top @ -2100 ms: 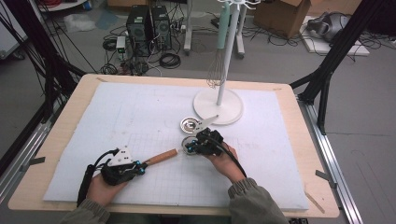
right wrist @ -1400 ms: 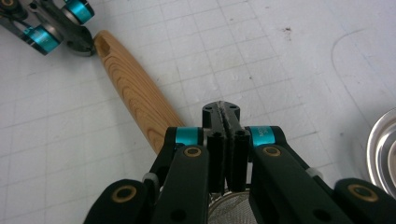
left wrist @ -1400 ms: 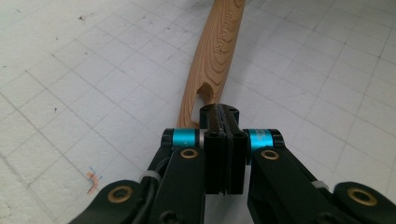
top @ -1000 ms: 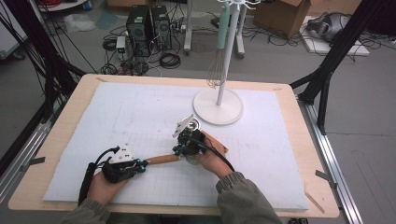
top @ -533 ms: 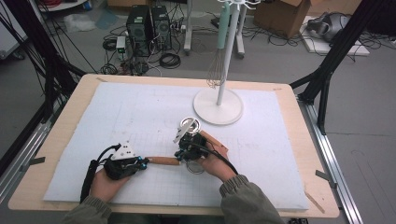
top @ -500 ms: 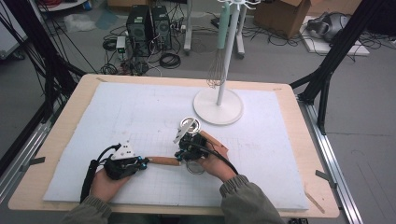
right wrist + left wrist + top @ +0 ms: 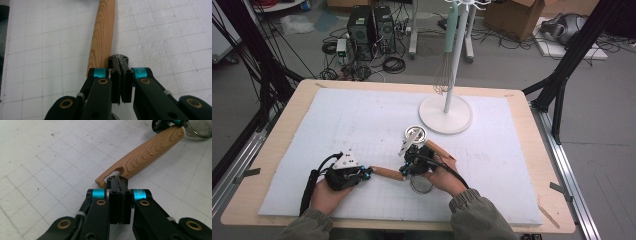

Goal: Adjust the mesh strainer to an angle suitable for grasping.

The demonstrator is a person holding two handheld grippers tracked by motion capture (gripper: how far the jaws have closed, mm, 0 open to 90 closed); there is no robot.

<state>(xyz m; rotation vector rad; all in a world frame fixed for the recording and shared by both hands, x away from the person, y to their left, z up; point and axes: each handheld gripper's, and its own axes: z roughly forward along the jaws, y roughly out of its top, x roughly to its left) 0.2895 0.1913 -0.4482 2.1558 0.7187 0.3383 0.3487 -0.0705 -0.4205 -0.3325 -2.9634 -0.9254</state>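
A wooden-handled strainer lies flat on the white gridded mat (image 7: pixel 337 120) that covers the table, near the person's edge. Its handle (image 7: pixel 385 173) runs between the two hands, and its round metal bowl (image 7: pixel 421 184) sits under the right hand. The left tool (image 7: pixel 367 172) has its jaws pressed together with nothing between them. Its tips (image 7: pixel 117 178) sit against the notched free end of the handle (image 7: pixel 147 152), which looks like a way of pinning or nudging that end so the strainer does not slide. The right tool (image 7: pixel 405 172) meets the handle's other end, by the bowl. In its own view the jaws (image 7: pixel 118 58) are also brought together just beside the wood (image 7: pixel 102 32), not around it, and a sliver of metal shows below them. Whether they pinch that thin metal cannot be told. With one tool at each end, the aim is probably to line up or steady the strainer before lifting it. The notch suggests it is meant to hang, and the white stand (image 7: pixel 446 114) farther back already carries a whisk (image 7: pixel 442 80). A separate round metal piece (image 7: pixel 416 133) lies between the right hand and the stand's base, apart from the strainer.
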